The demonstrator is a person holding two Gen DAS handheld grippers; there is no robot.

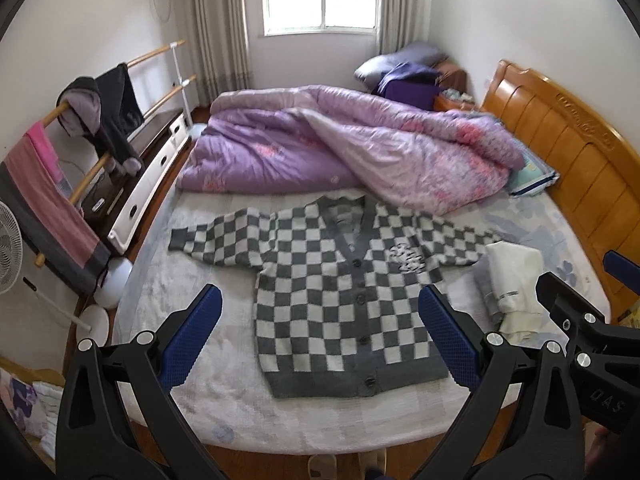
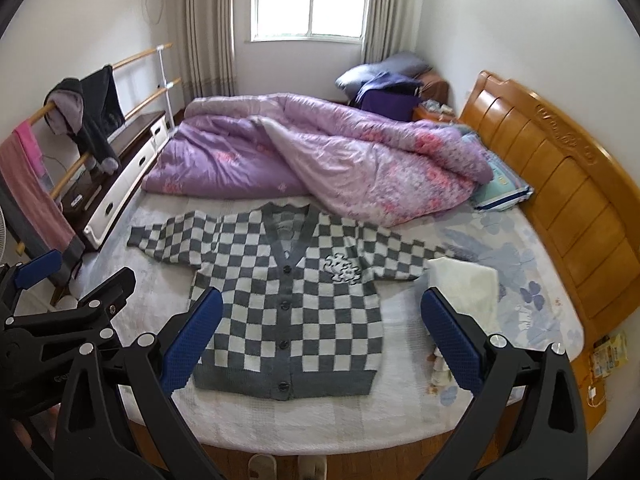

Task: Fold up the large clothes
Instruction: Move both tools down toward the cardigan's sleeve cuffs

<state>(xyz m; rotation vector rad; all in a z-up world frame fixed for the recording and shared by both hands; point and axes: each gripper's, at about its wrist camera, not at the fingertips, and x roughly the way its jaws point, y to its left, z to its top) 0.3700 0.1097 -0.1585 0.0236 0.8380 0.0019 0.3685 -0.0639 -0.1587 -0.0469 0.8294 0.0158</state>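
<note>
On the bed (image 1: 168,360), checkered cardigan (image 1: 336,300) flat, left gripper (image 1: 320,332) and right gripper (image 2: 320,332) jaws wide, empty.

Grey-and-white checkered cardigan (image 1: 340,292), purple floral quilt (image 1: 352,152), orange-brown headboard (image 1: 568,152).

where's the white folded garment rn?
The white folded garment lies on the bed, right of the checkered cardigan, overlapping its sleeve end, toward the wooden headboard.

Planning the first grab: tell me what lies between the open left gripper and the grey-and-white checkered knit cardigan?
Nothing: only bare pale bedsheet shows in the left wrist view.
</note>
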